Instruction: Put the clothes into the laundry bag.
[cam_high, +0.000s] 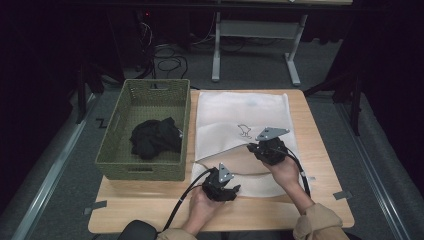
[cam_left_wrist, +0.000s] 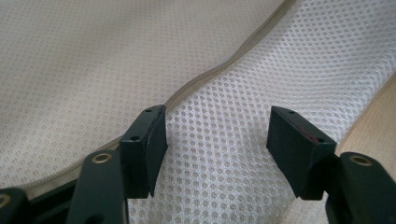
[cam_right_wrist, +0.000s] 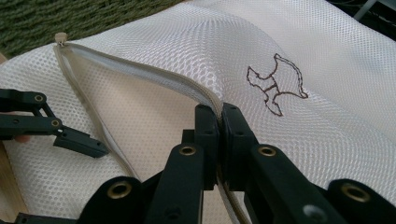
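White mesh laundry bag (cam_high: 240, 125) lying flat on the wooden table (cam_high: 150, 210), just right of the green woven basket (cam_high: 111, 150), with its near end opened. The right gripper (cam_high: 263, 148) is clamped on the upper lip of the bag's zippered opening (cam_right_wrist: 140, 77) and holds that edge raised off the lower layer, so the mouth gapes. The left gripper (cam_high: 226, 191) hovers at the near lower edge with its jaws parted; mesh lies beneath them, nothing pinched.

Handling: the bag looks light, limp and thin (it sags between any two held points), so it will not keep a shape by itself. The taped zipper seam is the firmest part and the best place to grip; plain mesh would likely bunch or slide between the pads (cam_left_wrist: 144, 140).

Surroundings: dark crumpled clothing (cam_high: 155, 137) sits inside the basket, probably what is meant to go in the bag. The basket's tall wall stands between the clothing and the bag's mouth. A small bird outline (cam_right_wrist: 275, 84) marks the upper panel. Tape strips (cam_high: 342, 195) lie at the table corners.
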